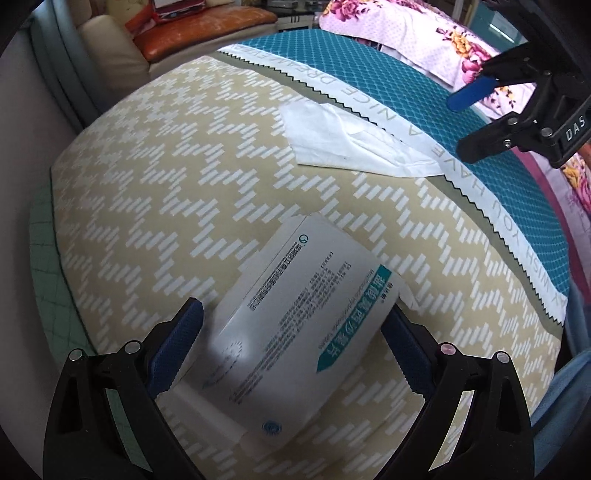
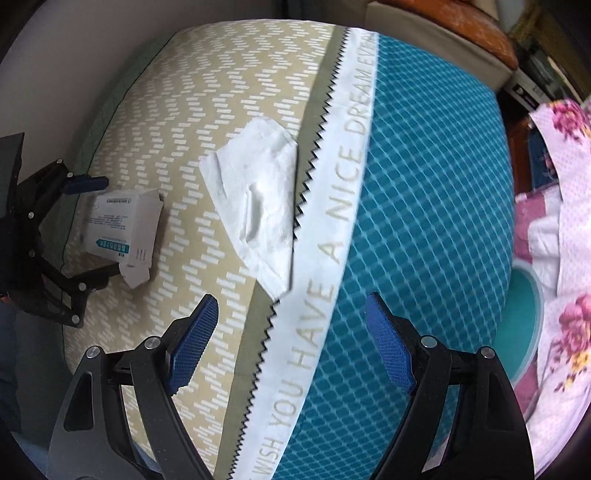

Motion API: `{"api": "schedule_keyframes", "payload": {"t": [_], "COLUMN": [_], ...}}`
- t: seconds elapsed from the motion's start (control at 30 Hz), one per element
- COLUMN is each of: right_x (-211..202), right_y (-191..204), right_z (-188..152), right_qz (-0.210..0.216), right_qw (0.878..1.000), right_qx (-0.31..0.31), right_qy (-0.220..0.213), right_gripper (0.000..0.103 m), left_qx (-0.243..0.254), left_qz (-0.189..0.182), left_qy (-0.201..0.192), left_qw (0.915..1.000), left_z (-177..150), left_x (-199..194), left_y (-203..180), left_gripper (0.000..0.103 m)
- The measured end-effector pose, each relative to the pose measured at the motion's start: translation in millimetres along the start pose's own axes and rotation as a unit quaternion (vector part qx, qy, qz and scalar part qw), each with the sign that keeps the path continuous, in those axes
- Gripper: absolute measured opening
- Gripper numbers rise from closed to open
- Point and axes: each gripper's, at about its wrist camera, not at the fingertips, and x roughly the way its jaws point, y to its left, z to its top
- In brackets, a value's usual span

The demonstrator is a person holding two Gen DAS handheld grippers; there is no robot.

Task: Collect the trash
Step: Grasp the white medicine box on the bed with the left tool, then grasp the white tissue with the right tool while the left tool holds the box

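White band point(image 2: 334, 236) reads "WISH YOU HAVE A NICE DREAM"; box point(image 1: 295, 317) print illegible.

Patterned pillow point(image 2: 192, 110), floral quilt point(image 1: 424, 48), orange cushion point(image 1: 207, 33), teal basin point(image 2: 524, 314).

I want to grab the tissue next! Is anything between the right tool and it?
Nothing visible. The right tool hangs open above the bedspread, and the white tissue lies just ahead, uncovered. The box sits off to the side by the left tool.

Box point(image 2: 123, 229) and tissue point(image 2: 258, 199) on pillow point(image 2: 184, 92), apart; box between left hand-held gripper point(image 1: 291, 325) fingers.
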Motion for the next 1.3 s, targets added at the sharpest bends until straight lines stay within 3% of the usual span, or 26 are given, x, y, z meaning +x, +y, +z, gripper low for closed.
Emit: {"api": "schedule_keyframes", "payload": {"t": [0.07,0.17,0.27,0.47,0.7,0.8,0.87,0.93,1.3], "right_x": [7.5,20.8,33.6,49.0,64.0,60.0,58.8,54.0,17.0], "right_y": [5.5,14.7,26.2,52.8,77.0,84.3,89.7,87.5,53.1], "right_z": [11.7,25.2,38.7,57.8,79.3,73.7,71.8,67.1,12.3], "right_qz": [0.002,-0.002,-0.010,-0.016,-0.014,-0.013,-0.010,-0.006,0.021], "right_qw": [1.000,0.999,0.998,0.995,0.994,0.993,0.994,0.995,0.998], "right_qx": [-0.015,-0.037,-0.063,-0.101,-0.109,-0.115,-0.108,-0.100,-0.037], "right_qy": [0.001,0.007,0.011,-0.001,-0.021,-0.033,-0.029,-0.027,-0.046], "right_gripper": [0.078,0.078,0.078,0.077,0.066,0.044,0.020,0.010,0.007], "left_qx": [-0.005,-0.045,-0.076,-0.095,-0.095,-0.094,-0.094,-0.094,-0.092], "left_qz": [0.007,-0.008,0.003,0.004,0.013,0.016,0.018,0.020,0.018], "left_qy": [-0.016,-0.034,-0.044,-0.047,-0.045,-0.042,-0.040,-0.038,-0.022], "left_qw": [0.9998,0.9984,0.9962,0.9944,0.9944,0.9945,0.9946,0.9946,0.9954], "left_z": [1.7,2.8,0.9,-1.9,-1.0,2.2,7.6,11.7,25.2], "left_x": [-0.2,-4.3,-7.2,-9.4,-9.4,-6.9,-4.0,-1.6,8.0], "left_y": [1.2,19.2,38.4,50.8,50.1,49.4,47.5,45.9,37.5], "left_gripper": [0.081,0.071,0.066,0.065,0.066,0.069,0.072,0.075,0.082]}}
